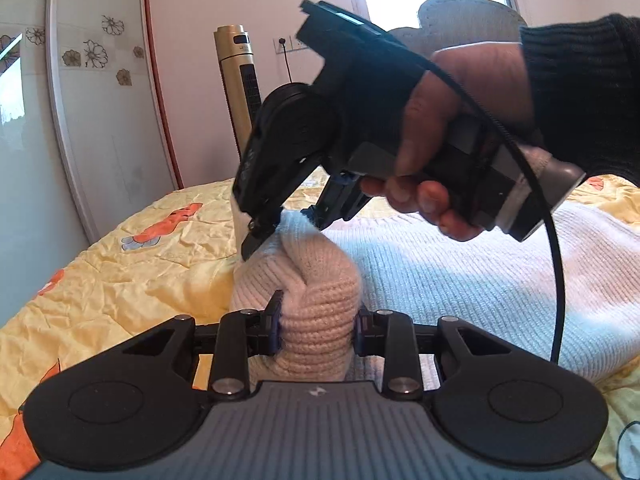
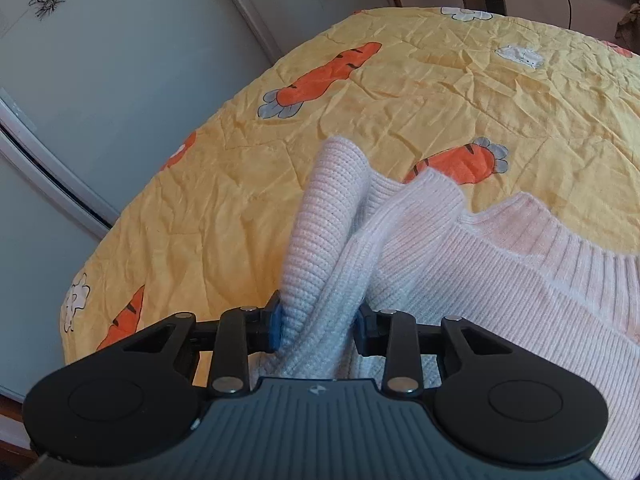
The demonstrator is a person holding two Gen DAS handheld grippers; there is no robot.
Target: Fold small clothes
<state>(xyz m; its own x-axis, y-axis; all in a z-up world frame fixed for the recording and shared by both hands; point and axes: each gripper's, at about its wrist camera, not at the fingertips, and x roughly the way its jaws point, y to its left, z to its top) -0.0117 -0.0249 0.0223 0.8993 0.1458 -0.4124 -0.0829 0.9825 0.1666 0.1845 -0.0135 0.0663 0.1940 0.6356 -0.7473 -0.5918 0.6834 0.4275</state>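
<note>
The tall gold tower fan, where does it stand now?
In the left wrist view the tower fan stands upper centre-left against the pink wall, behind the yellow bedspread.

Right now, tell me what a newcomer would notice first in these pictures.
A pale pink knit sweater lies on a yellow carrot-print bedspread, one bunched part pinched in both claws. The left claw grips it in the foreground; the right claw, in a hand with a dark sleeve, clamps the same bunch from above.

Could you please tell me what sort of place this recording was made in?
Probably a bedroom at home: a bed under a yellow carrot-print quilt, a pale sliding wardrobe door with flower decals, and a tall gold tower fan by the wall.
</note>
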